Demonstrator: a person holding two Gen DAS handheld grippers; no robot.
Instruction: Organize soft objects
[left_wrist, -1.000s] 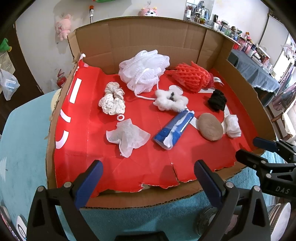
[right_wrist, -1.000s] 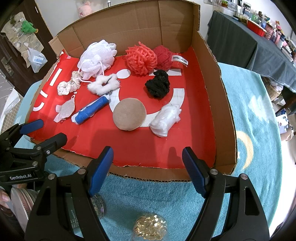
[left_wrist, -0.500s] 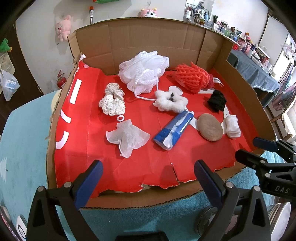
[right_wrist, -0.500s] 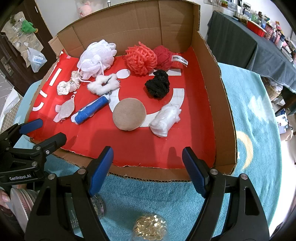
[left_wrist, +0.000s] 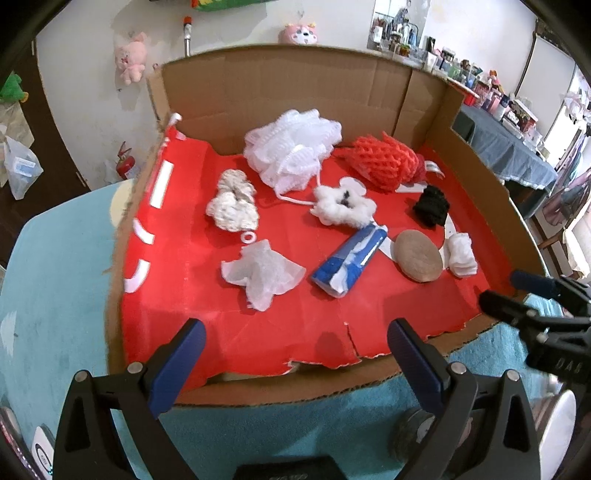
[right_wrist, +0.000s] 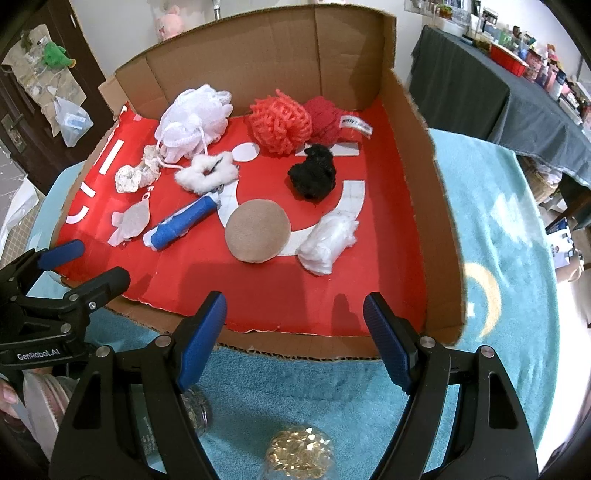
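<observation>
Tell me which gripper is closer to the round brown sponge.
Right. The right gripper hangs open at the box's front edge, almost straight in front of the sponge. The left gripper, also open, sits farther along that edge, with the sponge off to its right.

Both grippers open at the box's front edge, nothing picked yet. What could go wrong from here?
1. The white loofah has its cord trailing to the fluffy white scrunchie; lifting one may drag the other.
2. The thin white mesh sheet lies flat on the red liner; fingers may pinch the liner too.
3. The tan round sponge sits against the white wad; a grab could catch both.
</observation>
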